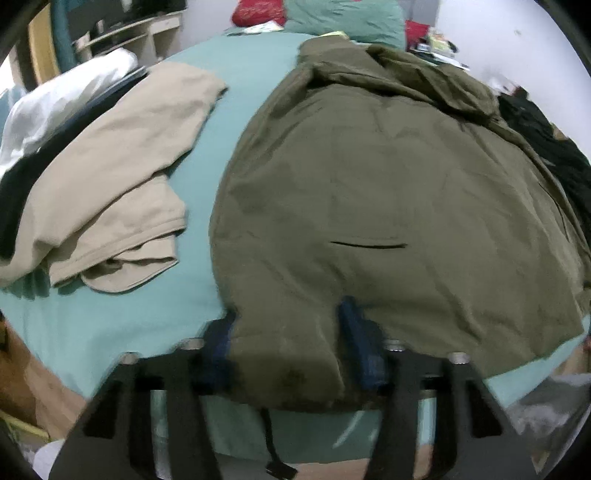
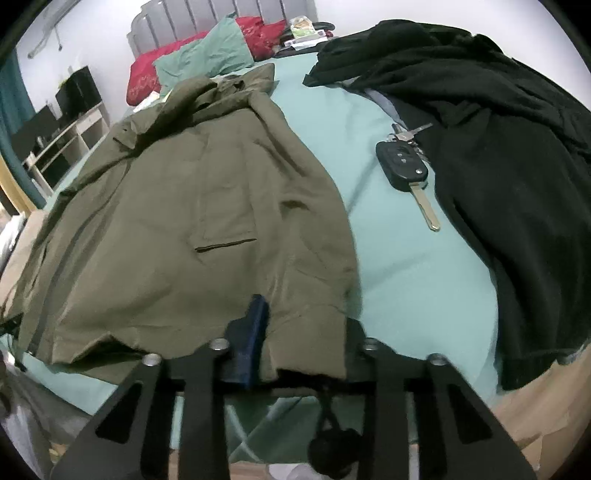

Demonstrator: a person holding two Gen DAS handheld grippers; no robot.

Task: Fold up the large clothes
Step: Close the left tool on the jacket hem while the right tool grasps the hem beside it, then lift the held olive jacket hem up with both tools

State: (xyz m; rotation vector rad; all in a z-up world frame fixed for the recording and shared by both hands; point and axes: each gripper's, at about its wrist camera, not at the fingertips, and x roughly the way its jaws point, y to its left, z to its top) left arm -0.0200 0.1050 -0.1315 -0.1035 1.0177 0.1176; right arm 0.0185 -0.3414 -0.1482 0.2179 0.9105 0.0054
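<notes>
Left wrist view: left gripper [image 1: 291, 345] clamped on the jacket [image 1: 388, 177] hem at the bed [image 1: 110, 325] near edge; right gripper [image 2: 299, 332] likewise grips the hem (probably to lift it for a fold). Keys [image 2: 410, 166] lie beside it.

No legible text, brand, number or sign is showing in either wrist view. Car key fob [image 2: 402, 164] on the bed is carrying small button symbols, too blurred to read. Red cushions [image 2: 147, 79] by the headboard are showing a pale embroidered pattern, not readable as letters. Packet [image 2: 303, 27] at the bed's far end is bearing print, too small to read.
</notes>
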